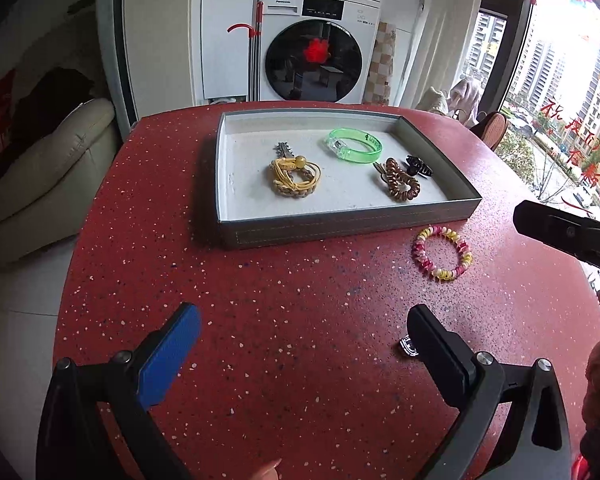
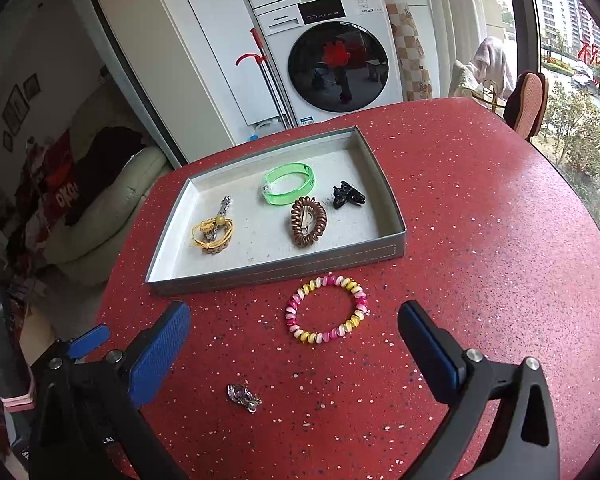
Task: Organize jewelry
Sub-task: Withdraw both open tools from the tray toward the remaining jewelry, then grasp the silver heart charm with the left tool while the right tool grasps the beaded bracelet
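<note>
A grey tray point(image 1: 340, 228) point(image 2: 276, 270) on the red table holds a green bangle point(image 1: 354, 143) point(image 2: 289, 183), a yellow cord bracelet point(image 1: 296, 178) point(image 2: 214, 234), a brown coil hair tie point(image 1: 400, 180) point(image 2: 309, 221) and a black claw clip point(image 1: 418, 166) point(image 2: 348, 195). A pink-yellow coil bracelet point(image 1: 443, 253) point(image 2: 327, 308) lies on the table in front of the tray. A small silver charm point(image 2: 243, 397) point(image 1: 408, 346) lies nearer. My left gripper point(image 1: 304, 326) is open and empty, left of the charm. My right gripper point(image 2: 294, 322) is open and empty, with the coil bracelet just beyond its fingertips.
The red speckled round table point(image 1: 260, 360) point(image 2: 480, 240) has its edge close on the left. A washing machine point(image 1: 320, 44) stands behind, a cream sofa point(image 1: 40, 168) at left, a window at right. The right gripper's body point(image 1: 572, 236) shows at the right edge.
</note>
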Available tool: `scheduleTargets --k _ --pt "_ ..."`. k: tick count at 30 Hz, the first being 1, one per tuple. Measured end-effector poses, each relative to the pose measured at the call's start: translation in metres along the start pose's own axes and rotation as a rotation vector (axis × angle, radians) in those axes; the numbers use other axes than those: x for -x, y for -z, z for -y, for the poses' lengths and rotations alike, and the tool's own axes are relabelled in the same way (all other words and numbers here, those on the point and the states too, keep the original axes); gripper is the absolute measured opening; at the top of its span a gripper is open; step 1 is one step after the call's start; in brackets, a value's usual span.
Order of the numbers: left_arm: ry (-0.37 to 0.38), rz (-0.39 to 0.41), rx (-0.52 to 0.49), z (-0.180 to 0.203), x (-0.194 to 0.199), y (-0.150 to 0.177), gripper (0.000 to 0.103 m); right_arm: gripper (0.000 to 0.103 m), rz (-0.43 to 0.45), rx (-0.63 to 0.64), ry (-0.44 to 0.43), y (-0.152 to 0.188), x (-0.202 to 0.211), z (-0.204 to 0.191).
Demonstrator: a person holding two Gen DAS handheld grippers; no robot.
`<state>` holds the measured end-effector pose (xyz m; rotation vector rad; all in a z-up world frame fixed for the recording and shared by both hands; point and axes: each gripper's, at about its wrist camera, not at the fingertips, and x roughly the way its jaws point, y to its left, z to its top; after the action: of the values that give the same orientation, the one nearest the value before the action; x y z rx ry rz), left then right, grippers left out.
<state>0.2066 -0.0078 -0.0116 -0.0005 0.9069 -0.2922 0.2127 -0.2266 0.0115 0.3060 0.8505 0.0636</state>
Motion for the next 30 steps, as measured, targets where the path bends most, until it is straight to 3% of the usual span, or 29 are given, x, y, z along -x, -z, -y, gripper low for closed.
scheduleTargets --k 4,11,20,24,30 --pt "0.023 -0.011 -0.01 0.007 0.005 0.009 0.103 0.103 -0.01 -0.005 0.028 0.006 0.008 0.011" --pt "-0.018 -0.046 -0.078 0.028 0.004 0.022 0.103 0.103 -0.047 -0.036 0.081 0.021 0.01 0.033" --pt "-0.077 -0.063 -0.038 0.022 0.001 0.031 0.103 0.103 -0.088 -0.052 0.102 0.036 0.014 0.056" --pt "-0.046 -0.113 -0.022 0.02 -0.009 0.034 0.103 0.103 -0.119 -0.054 0.124 0.044 0.009 0.064" --pt "-0.037 -0.122 -0.033 0.03 -0.016 0.033 0.103 0.103 -0.138 -0.059 0.128 0.045 0.002 0.066"
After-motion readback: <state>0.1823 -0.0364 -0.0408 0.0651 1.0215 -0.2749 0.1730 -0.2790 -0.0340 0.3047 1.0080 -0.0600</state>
